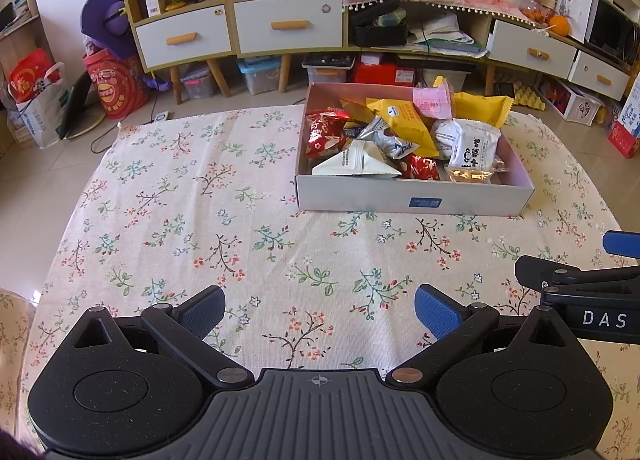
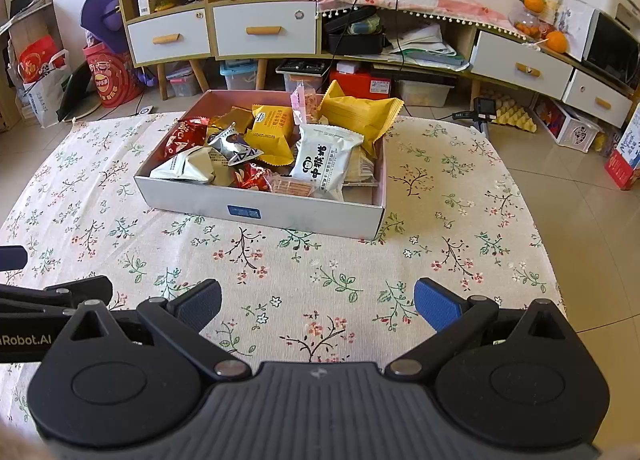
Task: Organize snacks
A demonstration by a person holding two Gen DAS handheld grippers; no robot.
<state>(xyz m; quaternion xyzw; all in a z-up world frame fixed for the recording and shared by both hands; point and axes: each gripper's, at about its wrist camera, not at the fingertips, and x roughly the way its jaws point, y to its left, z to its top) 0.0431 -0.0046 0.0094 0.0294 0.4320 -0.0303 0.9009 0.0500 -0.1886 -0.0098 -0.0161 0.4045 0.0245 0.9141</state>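
**Left wrist view: snacks sit in the box, both grippers wide and holding nothing**

Both grippers hang over the flowery tablecloth (image 1: 180, 195). The left gripper (image 1: 320, 314) has its blue pads (image 1: 434, 314) far apart, with nothing between them. The right gripper (image 2: 318, 306) is spread wide too, and it holds nothing.

A flat box (image 2: 304, 217) rests on the cloth, well apart from both grippers. It is full of snacks piled together: a white pack (image 2: 324, 161), a yellow pack (image 2: 362, 115), a red pack (image 2: 182, 137) and a silver pack (image 2: 236, 147). Behind the table stands a cabinet (image 2: 264, 29) with drawers.
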